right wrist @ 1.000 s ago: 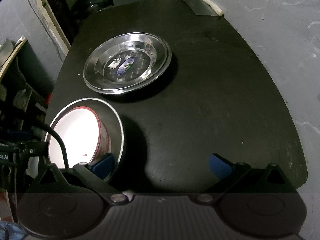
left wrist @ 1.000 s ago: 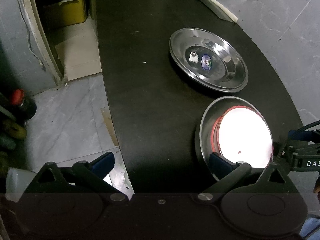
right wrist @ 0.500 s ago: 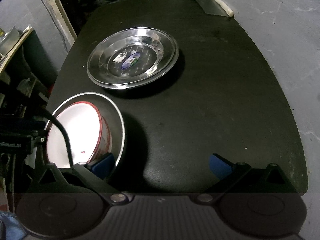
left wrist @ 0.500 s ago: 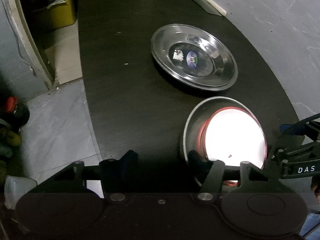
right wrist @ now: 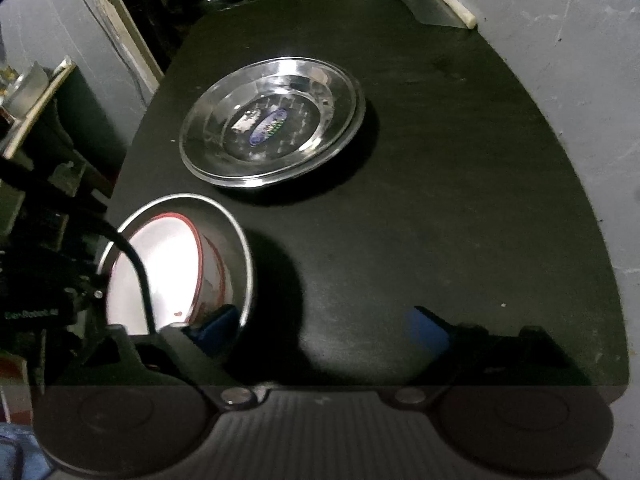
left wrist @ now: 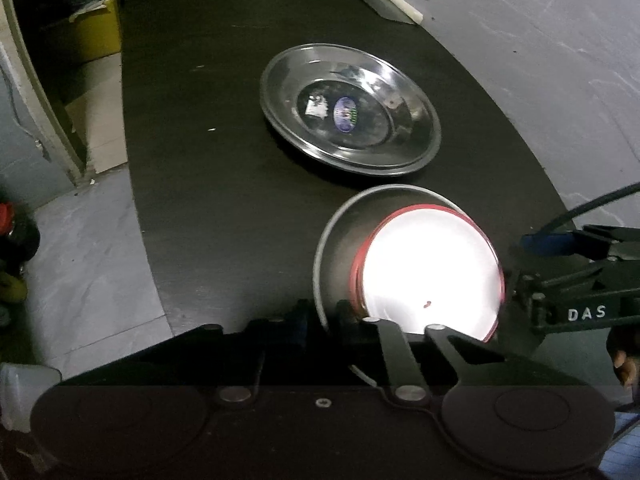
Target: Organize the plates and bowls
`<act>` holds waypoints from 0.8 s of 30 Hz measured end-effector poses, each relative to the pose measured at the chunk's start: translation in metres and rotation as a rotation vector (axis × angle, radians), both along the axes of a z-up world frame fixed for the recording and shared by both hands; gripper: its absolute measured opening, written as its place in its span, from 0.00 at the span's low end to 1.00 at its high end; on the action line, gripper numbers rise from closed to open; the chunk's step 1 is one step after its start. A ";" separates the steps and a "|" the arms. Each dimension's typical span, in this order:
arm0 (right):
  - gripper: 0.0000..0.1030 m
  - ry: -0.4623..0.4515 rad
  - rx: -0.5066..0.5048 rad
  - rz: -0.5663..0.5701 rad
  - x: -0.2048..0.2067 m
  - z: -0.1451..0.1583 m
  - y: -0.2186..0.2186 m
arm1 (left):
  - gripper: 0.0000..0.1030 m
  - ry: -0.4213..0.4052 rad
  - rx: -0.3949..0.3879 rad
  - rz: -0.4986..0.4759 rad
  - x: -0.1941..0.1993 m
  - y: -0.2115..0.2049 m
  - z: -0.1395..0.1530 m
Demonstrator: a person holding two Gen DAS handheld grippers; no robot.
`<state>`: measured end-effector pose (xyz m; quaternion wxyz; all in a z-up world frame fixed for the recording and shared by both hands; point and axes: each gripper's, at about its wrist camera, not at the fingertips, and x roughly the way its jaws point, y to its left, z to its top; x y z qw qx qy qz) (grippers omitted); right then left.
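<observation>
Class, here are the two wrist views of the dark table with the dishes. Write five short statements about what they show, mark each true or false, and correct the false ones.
1. The left gripper is closed on the rim of the steel bowl. True.
2. The white bowl with the red rim sits inside the steel bowl. True.
3. The right gripper is clamped on the steel plate. False: its jaws are wide open and the plate lies apart from it, farther up the table.
4. The steel plate is stacked on top of the white bowl. False: it lies on the table beside the bowls.
5. The steel plate has a sticker in its middle. True.
</observation>
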<state>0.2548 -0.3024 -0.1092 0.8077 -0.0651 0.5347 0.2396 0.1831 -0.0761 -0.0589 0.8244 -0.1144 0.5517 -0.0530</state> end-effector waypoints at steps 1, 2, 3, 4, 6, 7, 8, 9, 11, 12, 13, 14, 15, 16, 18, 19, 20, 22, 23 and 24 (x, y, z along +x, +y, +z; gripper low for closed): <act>0.81 0.007 0.012 0.008 0.000 0.001 0.000 | 0.13 0.000 0.005 -0.001 0.000 -0.001 0.000; 0.79 0.009 0.017 0.014 0.000 0.001 0.000 | 0.13 0.002 0.004 0.001 0.000 0.000 0.000; 0.79 0.009 0.018 0.018 0.000 0.002 0.001 | 0.13 0.004 -0.003 0.009 0.000 0.001 0.000; 0.77 0.011 0.021 0.023 0.000 0.002 0.002 | 0.13 0.006 -0.008 0.015 0.000 0.001 0.000; 0.70 0.020 0.038 0.033 0.000 0.003 0.002 | 0.13 0.008 -0.012 0.025 0.000 0.002 -0.001; 0.64 0.025 0.051 0.041 0.000 0.004 0.002 | 0.13 0.009 -0.010 0.028 -0.001 0.002 -0.001; 0.57 0.029 0.062 0.049 -0.001 0.004 0.002 | 0.12 0.010 -0.007 0.031 -0.001 0.002 0.000; 0.55 0.032 0.070 0.058 -0.001 0.005 0.003 | 0.12 0.010 -0.004 0.032 -0.001 0.001 0.000; 0.44 0.031 0.081 0.077 -0.003 0.006 0.005 | 0.12 0.011 -0.001 0.035 -0.001 0.001 0.000; 0.42 0.033 0.089 0.085 -0.003 0.007 0.006 | 0.12 0.012 -0.001 0.037 -0.001 0.001 0.000; 0.39 0.036 0.095 0.090 -0.003 0.007 0.007 | 0.12 0.012 -0.002 0.038 -0.001 0.001 0.000; 0.39 0.038 0.098 0.092 -0.003 0.007 0.007 | 0.12 0.012 -0.002 0.039 -0.001 0.002 0.000; 0.39 0.041 0.101 0.092 -0.002 0.007 0.007 | 0.12 0.012 -0.003 0.041 -0.001 0.001 0.000; 0.39 0.045 0.107 0.089 -0.001 0.006 0.006 | 0.12 0.012 -0.003 0.043 -0.001 0.002 0.000; 0.39 0.054 0.118 0.083 0.000 0.005 0.004 | 0.12 0.012 -0.005 0.045 -0.002 0.002 0.000; 0.39 0.059 0.122 0.079 0.001 0.005 0.004 | 0.12 0.012 -0.006 0.047 -0.002 0.002 0.000; 0.37 0.064 0.127 0.074 0.002 0.004 0.004 | 0.12 0.012 -0.006 0.048 -0.002 0.002 0.000; 0.30 0.083 0.154 0.066 0.005 0.001 0.004 | 0.12 0.012 -0.005 0.050 -0.002 0.002 0.000; 0.28 0.093 0.166 0.065 0.006 0.000 0.004 | 0.12 0.012 -0.005 0.050 -0.002 0.002 0.000; 0.24 0.099 0.172 0.067 0.007 -0.001 0.005 | 0.12 0.012 -0.005 0.049 -0.002 0.002 0.000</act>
